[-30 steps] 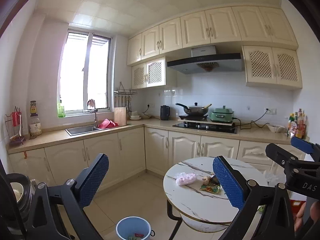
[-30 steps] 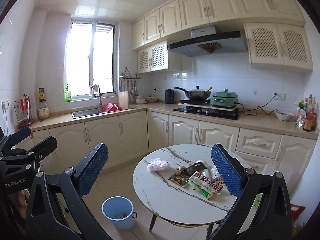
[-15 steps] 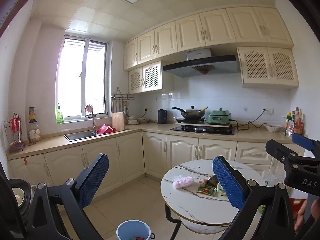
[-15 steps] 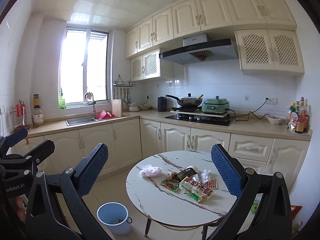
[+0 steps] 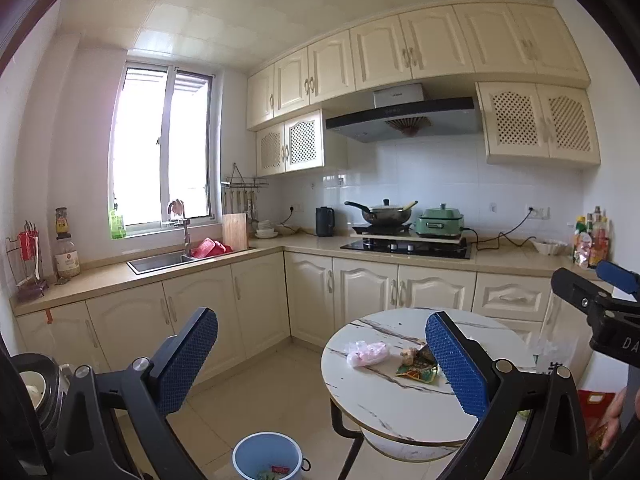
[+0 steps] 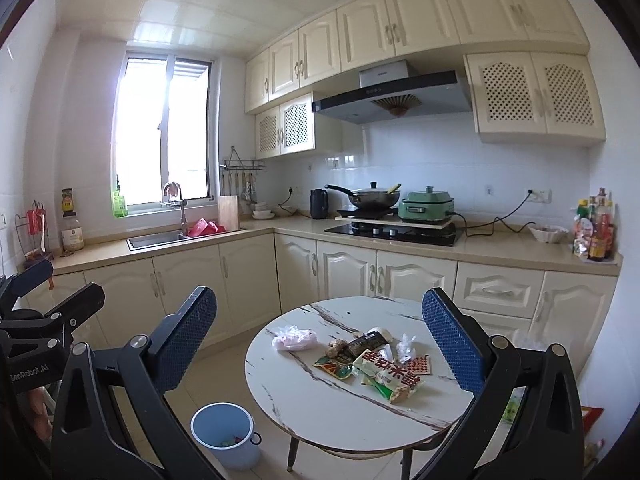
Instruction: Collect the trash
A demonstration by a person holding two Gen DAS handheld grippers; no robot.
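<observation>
Trash lies on a round white marble table point(image 6: 320, 400): a pink crumpled bag point(image 6: 293, 338), a piece of ginger point(image 6: 335, 346), a dark wrapper point(image 6: 363, 345), a green-and-red snack packet point(image 6: 390, 376), a clear bag point(image 6: 406, 347) and a checked wrapper point(image 6: 420, 365). A blue bin point(image 6: 224, 434) stands on the floor left of the table, with scraps inside. My right gripper point(image 6: 320, 344) is open and empty, held well back from the table. My left gripper point(image 5: 322, 364) is open and empty; the pink bag point(image 5: 366, 353) and bin point(image 5: 267, 456) show in its view.
Cream cabinets and a beige counter point(image 6: 500, 250) run along the back, with a sink point(image 6: 156, 239), a wok point(image 6: 372, 197), a green cooker point(image 6: 426, 206) and sauce bottles point(image 6: 596, 232). Tiled floor point(image 5: 256, 392) lies between the table and the cabinets. An appliance point(image 5: 36, 392) stands at far left.
Both views have tilted upward and drawn back a little; the table and bin sit lower in frame. Both grippers stay open and empty.
</observation>
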